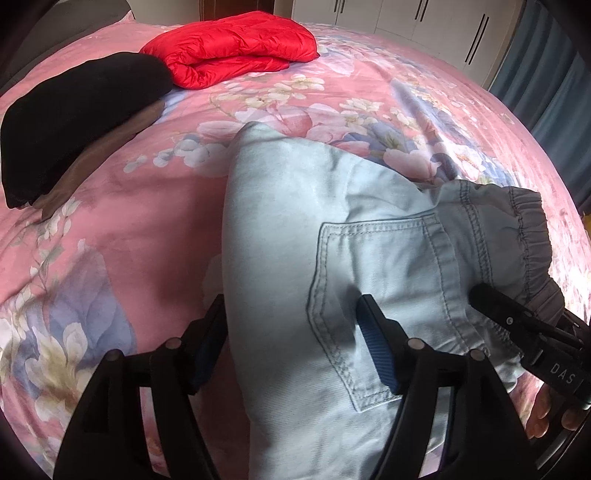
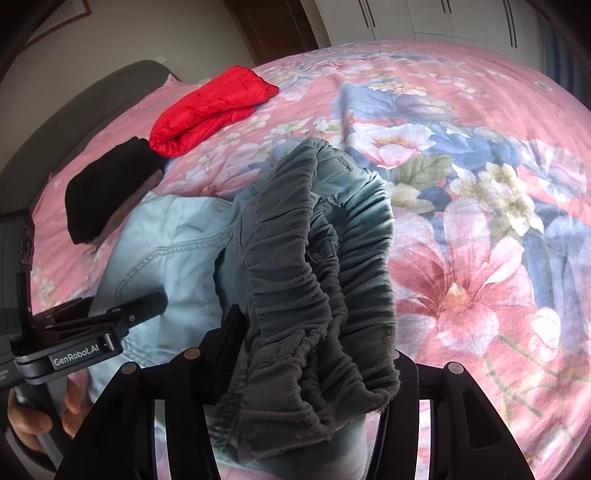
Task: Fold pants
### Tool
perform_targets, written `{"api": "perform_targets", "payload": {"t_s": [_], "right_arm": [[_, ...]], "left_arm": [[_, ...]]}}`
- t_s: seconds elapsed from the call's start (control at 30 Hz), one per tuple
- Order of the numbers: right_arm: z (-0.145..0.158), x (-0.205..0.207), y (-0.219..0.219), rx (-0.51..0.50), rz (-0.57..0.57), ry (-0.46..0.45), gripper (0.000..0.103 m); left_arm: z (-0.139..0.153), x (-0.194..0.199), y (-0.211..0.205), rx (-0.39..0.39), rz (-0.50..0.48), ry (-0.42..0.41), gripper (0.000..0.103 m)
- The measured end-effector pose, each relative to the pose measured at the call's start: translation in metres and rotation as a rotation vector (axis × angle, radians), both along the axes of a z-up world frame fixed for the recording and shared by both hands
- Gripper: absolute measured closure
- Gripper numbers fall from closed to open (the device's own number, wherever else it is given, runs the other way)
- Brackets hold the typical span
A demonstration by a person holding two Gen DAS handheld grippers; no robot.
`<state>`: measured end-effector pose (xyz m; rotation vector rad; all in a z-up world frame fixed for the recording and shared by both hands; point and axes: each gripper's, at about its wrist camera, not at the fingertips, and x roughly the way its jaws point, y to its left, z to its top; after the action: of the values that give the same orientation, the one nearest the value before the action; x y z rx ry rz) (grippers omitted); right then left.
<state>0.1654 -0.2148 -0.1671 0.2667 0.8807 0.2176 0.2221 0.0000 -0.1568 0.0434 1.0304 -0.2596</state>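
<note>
Light blue denim pants [image 1: 332, 229] lie partly bunched on the pink floral bedspread [image 1: 147, 206], back pocket up. My left gripper [image 1: 291, 314] stands wide over the pants' left edge, one finger pressing on the pocket, the other beside the fabric. The grey elastic waistband [image 2: 317, 280] is gathered between my right gripper's fingers [image 2: 314, 343], which hold it up off the bed. The right gripper also shows in the left wrist view [image 1: 517, 317] at the waistband. The left gripper's body [image 2: 92, 332] shows in the right wrist view.
A folded red puffer jacket [image 1: 232, 51] and a folded black and brown garment [image 1: 74, 122] lie at the far left of the bed. White wardrobe doors [image 1: 424, 18] stand behind. The headboard [image 2: 92, 103] curves along the left.
</note>
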Motion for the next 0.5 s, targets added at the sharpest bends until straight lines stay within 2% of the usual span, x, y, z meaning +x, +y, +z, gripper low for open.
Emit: {"api": "perform_targets", "payload": {"t_s": [0.23,0.5], "right_arm": [[0.002,-0.006,-0.001,-0.004,-0.010,-0.003,0.051],[0.006,-0.027,0.005,-0.085,-0.009,-0.022,0.047]], "left_arm": [[0.002,-0.014,0.004,0.014,-0.011,-0.015,0.032],[0.005,-0.038,0.004,0.040,-0.042,-0.043,0.032]]}}
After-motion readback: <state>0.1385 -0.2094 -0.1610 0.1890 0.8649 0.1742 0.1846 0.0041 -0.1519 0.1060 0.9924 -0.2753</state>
